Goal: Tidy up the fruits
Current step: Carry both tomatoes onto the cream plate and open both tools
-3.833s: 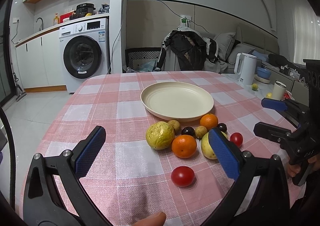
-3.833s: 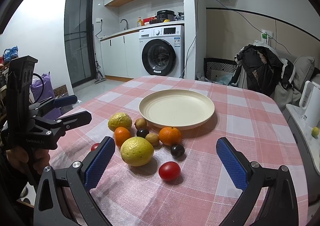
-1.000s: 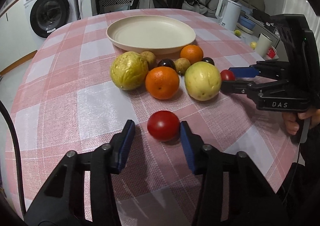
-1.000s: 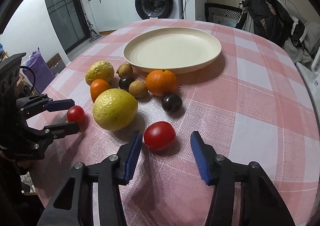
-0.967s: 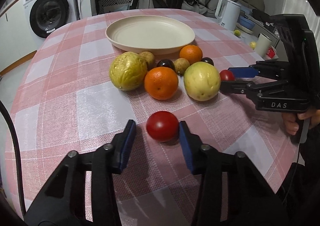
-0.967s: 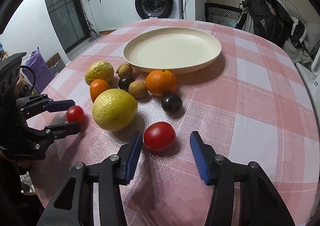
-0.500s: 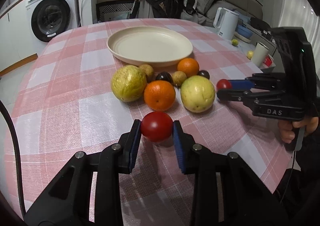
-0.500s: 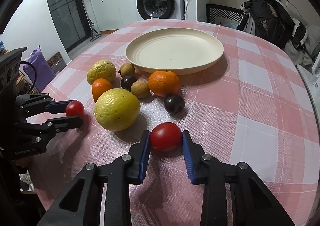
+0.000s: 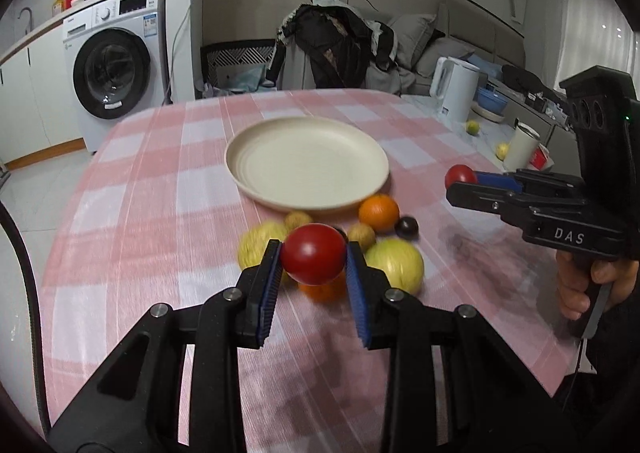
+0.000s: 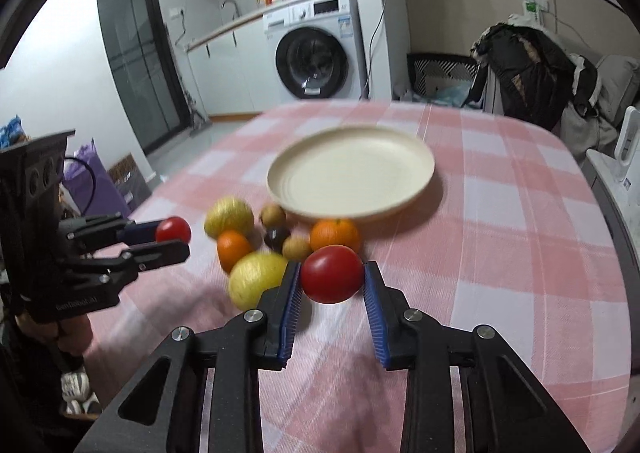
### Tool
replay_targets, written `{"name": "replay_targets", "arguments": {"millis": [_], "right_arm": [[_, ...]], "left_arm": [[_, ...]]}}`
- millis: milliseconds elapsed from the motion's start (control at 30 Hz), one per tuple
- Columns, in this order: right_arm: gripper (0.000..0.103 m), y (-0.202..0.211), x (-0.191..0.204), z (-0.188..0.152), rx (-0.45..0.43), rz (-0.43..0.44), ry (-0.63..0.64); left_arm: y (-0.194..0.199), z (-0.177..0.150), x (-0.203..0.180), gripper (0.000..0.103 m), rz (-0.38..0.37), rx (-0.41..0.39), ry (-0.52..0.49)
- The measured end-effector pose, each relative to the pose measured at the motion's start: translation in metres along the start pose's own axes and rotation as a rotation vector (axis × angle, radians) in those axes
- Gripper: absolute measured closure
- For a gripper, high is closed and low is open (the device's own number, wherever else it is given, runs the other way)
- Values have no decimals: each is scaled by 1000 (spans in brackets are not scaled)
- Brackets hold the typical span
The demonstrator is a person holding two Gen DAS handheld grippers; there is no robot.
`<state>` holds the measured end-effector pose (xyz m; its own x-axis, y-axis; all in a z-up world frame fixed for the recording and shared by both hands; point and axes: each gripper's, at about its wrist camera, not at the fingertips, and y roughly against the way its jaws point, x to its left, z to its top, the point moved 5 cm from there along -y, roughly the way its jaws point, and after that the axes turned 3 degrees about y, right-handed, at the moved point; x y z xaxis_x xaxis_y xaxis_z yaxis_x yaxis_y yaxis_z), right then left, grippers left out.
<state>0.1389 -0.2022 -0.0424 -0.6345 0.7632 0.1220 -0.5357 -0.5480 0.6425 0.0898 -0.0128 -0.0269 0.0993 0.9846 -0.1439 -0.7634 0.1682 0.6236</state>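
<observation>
My left gripper (image 9: 313,259) is shut on a red tomato (image 9: 313,259), held off the checked cloth above the fruit pile. My right gripper (image 10: 332,273) is shut on a second red tomato (image 10: 332,273), also lifted. From the left wrist view the right gripper (image 9: 460,177) shows at the right with its tomato (image 9: 460,174). From the right wrist view the left gripper (image 10: 176,235) shows at the left with its tomato (image 10: 173,229). A bare cream plate (image 9: 307,163) (image 10: 351,169) lies beyond the pile. On the cloth lie two yellow-green fruits (image 10: 256,277) (image 10: 229,216), two oranges (image 10: 335,233) (image 10: 233,249), small brown fruits and dark plums.
A pink and white checked tablecloth (image 9: 132,221) covers the table. A white kettle (image 9: 456,89), cups and small fruits stand on a side counter at the right. A washing machine (image 9: 114,73) and a chair with dark clothes (image 9: 332,49) stand behind the table.
Both grippers closed on their tomatoes, then rose with them off the cloth. The views have tilted up, showing more of the room.
</observation>
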Motion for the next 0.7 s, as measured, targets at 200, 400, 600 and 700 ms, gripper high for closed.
{"name": "replay_targets", "arguments": {"millis": [200, 400, 600, 700], "right_arm": [[71, -3, -6, 18, -30, -6, -33], [71, -13, -9, 25, -23, -5, -31], [71, -25, -9, 34, -11, -4, -11], [71, -34, -13, 38, -2, -2, -18]], "left_arm": [[-11, 20, 5, 74, 24, -26, 16], [-32, 33, 10, 74, 35, -21, 28], [-63, 41, 11, 74, 21, 12, 46], [-75, 45, 9, 74, 16, 18, 39]]}}
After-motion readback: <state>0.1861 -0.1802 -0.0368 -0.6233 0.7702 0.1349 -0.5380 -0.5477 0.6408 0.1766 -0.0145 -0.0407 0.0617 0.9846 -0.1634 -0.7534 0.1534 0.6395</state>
